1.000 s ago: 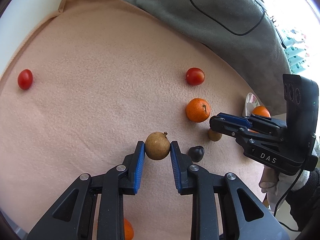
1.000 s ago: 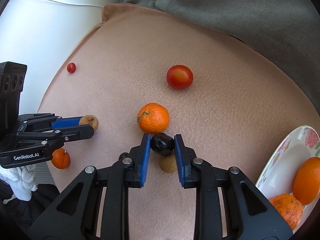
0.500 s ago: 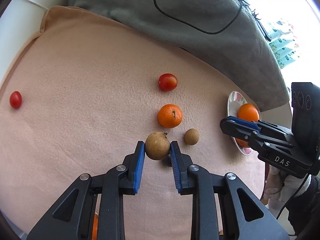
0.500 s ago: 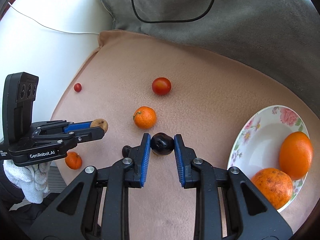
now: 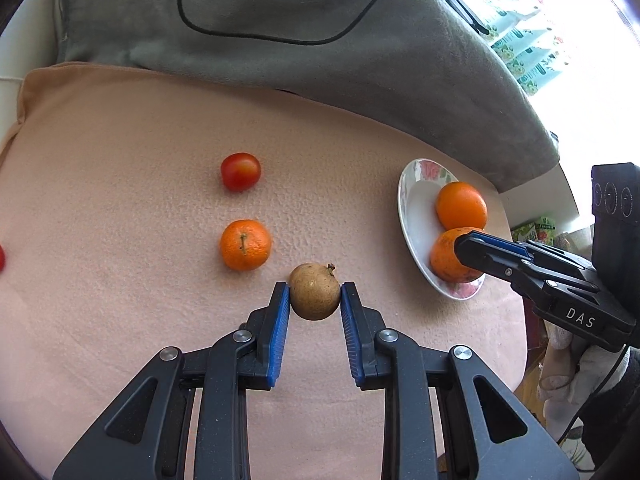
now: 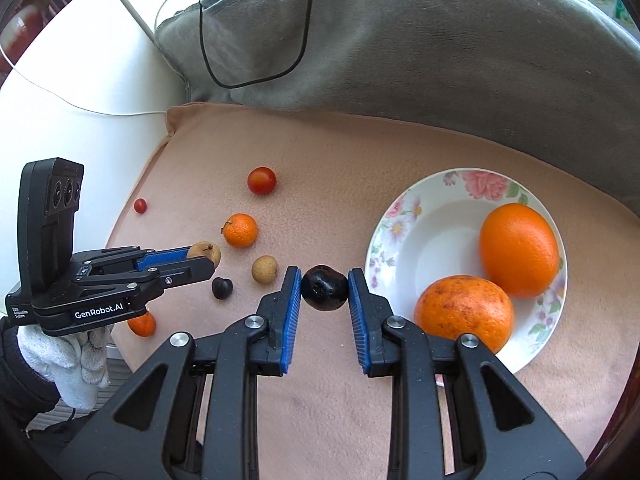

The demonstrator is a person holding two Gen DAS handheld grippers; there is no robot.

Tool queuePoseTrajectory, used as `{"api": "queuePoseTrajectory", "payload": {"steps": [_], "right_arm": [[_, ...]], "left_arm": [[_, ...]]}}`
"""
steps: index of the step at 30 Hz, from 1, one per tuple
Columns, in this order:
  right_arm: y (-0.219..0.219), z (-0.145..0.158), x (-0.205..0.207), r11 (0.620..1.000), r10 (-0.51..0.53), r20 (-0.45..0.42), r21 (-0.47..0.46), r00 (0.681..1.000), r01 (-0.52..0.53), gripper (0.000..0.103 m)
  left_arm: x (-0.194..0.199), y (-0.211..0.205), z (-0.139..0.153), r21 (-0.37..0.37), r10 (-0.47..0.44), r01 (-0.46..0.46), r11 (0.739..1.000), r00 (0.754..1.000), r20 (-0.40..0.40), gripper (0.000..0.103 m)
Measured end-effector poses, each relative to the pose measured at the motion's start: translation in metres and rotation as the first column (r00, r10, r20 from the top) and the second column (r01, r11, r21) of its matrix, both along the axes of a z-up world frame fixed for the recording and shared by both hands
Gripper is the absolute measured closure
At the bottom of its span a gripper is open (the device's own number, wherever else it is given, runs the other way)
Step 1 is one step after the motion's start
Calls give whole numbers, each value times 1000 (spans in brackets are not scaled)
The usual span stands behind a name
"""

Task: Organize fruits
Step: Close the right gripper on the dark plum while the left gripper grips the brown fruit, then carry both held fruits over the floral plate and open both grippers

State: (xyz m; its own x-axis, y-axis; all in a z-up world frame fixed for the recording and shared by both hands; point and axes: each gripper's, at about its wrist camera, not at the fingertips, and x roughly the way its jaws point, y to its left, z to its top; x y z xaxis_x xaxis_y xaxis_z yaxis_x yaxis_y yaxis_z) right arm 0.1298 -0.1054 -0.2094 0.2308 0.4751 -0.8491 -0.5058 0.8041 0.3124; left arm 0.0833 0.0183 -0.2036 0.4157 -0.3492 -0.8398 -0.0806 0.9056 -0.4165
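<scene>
Left gripper [image 5: 315, 298] jaws clamp a brown longan [image 5: 315, 291]; right gripper [image 6: 324, 288] jaws clamp a dark plum [image 6: 324, 288], likely bound for the floral plate [image 6: 420, 240] at right.

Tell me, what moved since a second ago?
Both grippers lifted their fruit and carried it toward the flowered plate. The left gripper still holds the brown fruit, the right gripper the dark plum. The tomato, mandarin and plate oranges stayed put.
</scene>
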Motion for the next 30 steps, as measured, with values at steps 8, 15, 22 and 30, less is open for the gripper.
{"api": "queuePoseTrajectory", "payload": {"steps": [8,15,22,30], "right_arm": [[-43,5,2,994,-106,14,12,994,106,78],[-78,5,6,982,-187,14,6,982,186,78],[-104,-1,11,969,-247,1,-5,969,247,78],[-125,-14,18,957,-290,-33,-5,956,290,78]], "left_arm": [[19,-30,4,4,-77,77,997,997,13,79],[38,-55,3,14,-133,133,991,991,18,79],[55,-75,1,27,-178,178,984,984,17,79],[72,-93,3,45,-216,215,976,976,22,79]]}}
